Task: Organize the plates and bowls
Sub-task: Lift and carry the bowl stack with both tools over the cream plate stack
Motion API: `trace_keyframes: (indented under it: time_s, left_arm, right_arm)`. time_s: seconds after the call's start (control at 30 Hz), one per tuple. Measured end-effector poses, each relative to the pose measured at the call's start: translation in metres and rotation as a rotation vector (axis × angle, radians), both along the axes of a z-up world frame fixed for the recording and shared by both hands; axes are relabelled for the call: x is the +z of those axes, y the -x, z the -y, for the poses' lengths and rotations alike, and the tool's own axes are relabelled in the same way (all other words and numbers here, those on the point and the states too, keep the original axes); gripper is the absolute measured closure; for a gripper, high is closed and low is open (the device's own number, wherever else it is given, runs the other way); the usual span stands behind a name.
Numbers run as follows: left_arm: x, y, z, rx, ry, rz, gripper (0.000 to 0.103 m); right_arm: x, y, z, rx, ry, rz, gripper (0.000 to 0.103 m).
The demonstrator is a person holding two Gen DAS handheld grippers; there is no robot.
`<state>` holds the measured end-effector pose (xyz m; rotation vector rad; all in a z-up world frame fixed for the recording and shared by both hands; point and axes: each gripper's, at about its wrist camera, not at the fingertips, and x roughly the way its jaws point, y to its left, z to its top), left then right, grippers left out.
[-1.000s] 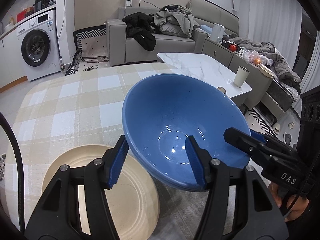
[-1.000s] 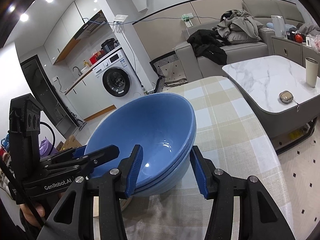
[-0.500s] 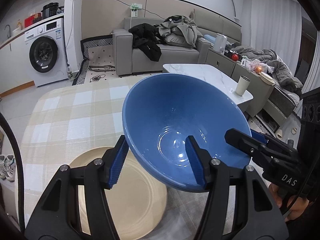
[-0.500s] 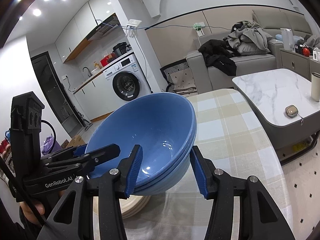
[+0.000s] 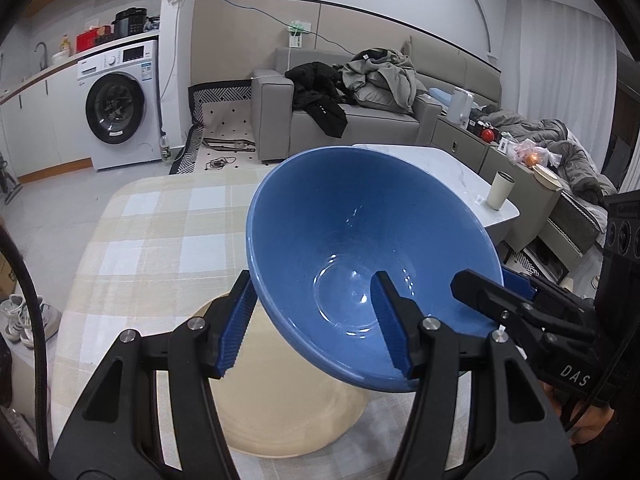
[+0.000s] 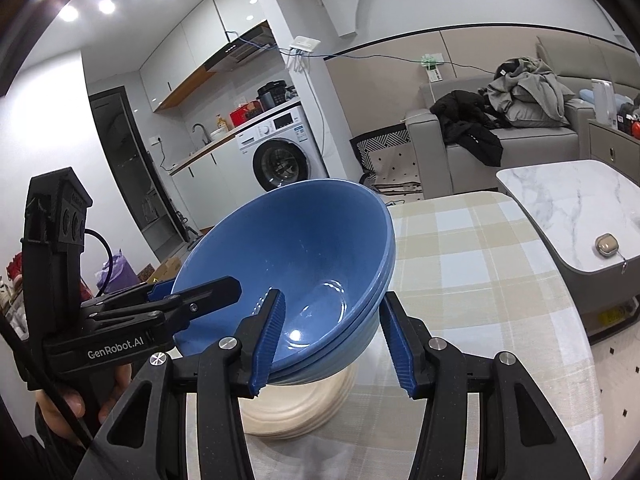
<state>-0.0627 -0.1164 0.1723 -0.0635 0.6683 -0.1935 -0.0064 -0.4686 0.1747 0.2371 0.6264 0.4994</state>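
Note:
A stack of blue bowls hangs in the air above a stack of cream plates on the checked tablecloth. My left gripper is shut on the stack's near rim, one finger inside the top bowl, one outside. My right gripper is shut on the opposite rim the same way. Each gripper shows in the other's view, the right one and the left one. The bowls tilt slightly.
The table has a checked beige cloth. A marble coffee table with a cup stands to the right. A sofa with clothes and a washing machine stand beyond.
Both grippers have lifted the blue bowl stack higher above the table. The cream plates now lie more directly under the bowls.

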Motion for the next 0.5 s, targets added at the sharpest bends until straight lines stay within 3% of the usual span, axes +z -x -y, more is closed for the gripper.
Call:
trace_keyframes:
  time_s: [0.5]
  left_arm:
    - [-0.013,0.022,-0.054,0.053,0.004,-0.022,0.047]
  right_arm:
    - [-0.013,-0.003,-0.043,0.068,0.027,0.0,0.053]
